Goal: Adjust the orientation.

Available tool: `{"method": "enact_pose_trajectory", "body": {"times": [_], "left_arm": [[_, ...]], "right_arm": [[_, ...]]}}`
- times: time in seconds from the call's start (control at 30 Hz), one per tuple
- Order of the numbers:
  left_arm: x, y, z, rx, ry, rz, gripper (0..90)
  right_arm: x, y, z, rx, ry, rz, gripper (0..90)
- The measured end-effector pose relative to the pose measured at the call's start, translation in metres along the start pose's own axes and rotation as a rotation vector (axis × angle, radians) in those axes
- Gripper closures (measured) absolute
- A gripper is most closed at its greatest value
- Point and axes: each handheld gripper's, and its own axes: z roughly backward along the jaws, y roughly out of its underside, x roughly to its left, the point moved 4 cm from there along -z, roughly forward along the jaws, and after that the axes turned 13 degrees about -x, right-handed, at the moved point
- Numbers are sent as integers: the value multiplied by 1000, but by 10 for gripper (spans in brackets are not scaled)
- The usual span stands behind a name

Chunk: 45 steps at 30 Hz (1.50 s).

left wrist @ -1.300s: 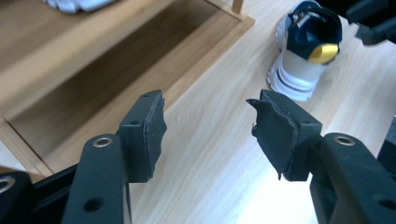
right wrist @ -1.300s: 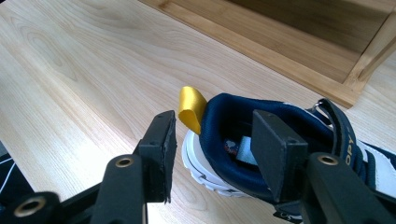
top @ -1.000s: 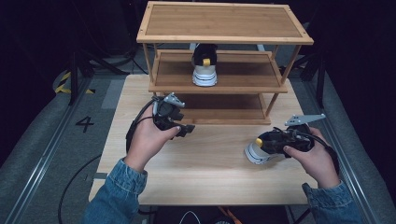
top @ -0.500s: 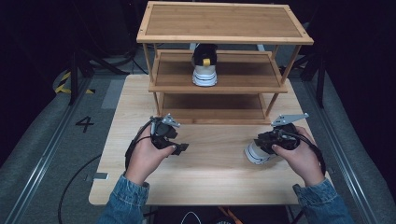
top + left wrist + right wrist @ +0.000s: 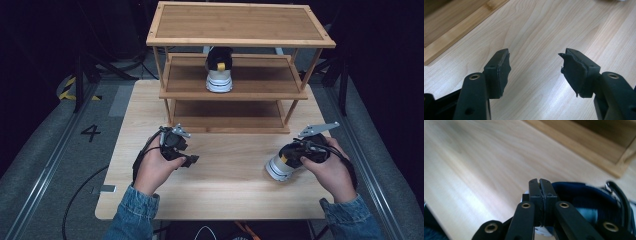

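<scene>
The table (image 5: 220,195) is occupied at its far half by a three-tier wooden rack (image 5: 240,22), whose front edge is also seen in the left gripper view (image 5: 454,37) and in the right gripper view (image 5: 584,150). The near half of the table is left as bare light wood between the two hands.

On the middle tier of the rack a white, black and yellow shoe (image 5: 219,70) is placed upright, toe toward the person, well apart from both grippers. The rack's top board is seen partly across this shoe from above.

A second shoe (image 5: 281,166), white-soled with a dark blue upper, is positioned on the table at the right, in front of the rack's right front post. In the right gripper view its blue collar (image 5: 584,192) is seen just beside and behind the jaws.

The right gripper (image 5: 302,152) is held over the heel end of this shoe. Its jaws have just been closing and are now pressed together (image 5: 540,195); a pinch on the shoe's collar edge appears to be made, though the contact itself is hidden behind the jaws.

The left gripper (image 5: 186,159) is held low over the bare table, near the rack's bottom tier. Its jaws are spread wide (image 5: 535,72), with nothing between them.
</scene>
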Motion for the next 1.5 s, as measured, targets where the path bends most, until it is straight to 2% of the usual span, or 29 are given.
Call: {"method": "enact_pose_trajectory", "body": {"times": [0.2, 0.33, 0.47, 0.53, 0.57, 0.6, 0.63, 0.77, 0.87, 1.07, 1.2, 1.4, 1.5], "left_arm": [[3, 0, -9, 22, 14, -8, 388], [5, -1, -16, 25, 19, -5, 385], [5, -1, -18, 33, 25, -2, 385], [5, 0, -17, 32, 24, -5, 384], [5, 0, -17, 29, 25, -6, 384], [6, 0, -16, 24, 19, -2, 384], [6, 0, -16, 19, 16, 1, 383], [8, 2, -16, 24, 18, 2, 381], [8, 3, -17, 24, 14, 4, 379], [12, 7, -14, 30, 4, 15, 370], [14, 10, -11, 28, -4, 24, 368], [16, 13, -7, 22, -23, 37, 367], [16, 14, -6, 26, -18, 41, 367]], "right_arm": [[-6, 16, 30, 61, 29, -97, 897], [-13, 27, 46, 128, 52, -133, 897], [-17, 32, 52, 159, 76, -152, 895], [-17, 34, 52, 160, 67, -160, 884], [-17, 34, 52, 164, 57, -157, 870], [-17, 34, 51, 159, 43, -149, 816], [-17, 33, 50, 128, 35, -140, 749], [-15, 33, 43, 118, 29, -135, 695], [-16, 37, 34, 138, 28, -124, 682], [-18, 46, 13, 213, 13, -113, 668], [-20, 49, 5, 250, 22, -92, 660], [-19, 53, -4, 296, 9, -101, 646], [-20, 56, -8, 320, 0, -112, 654]]}}
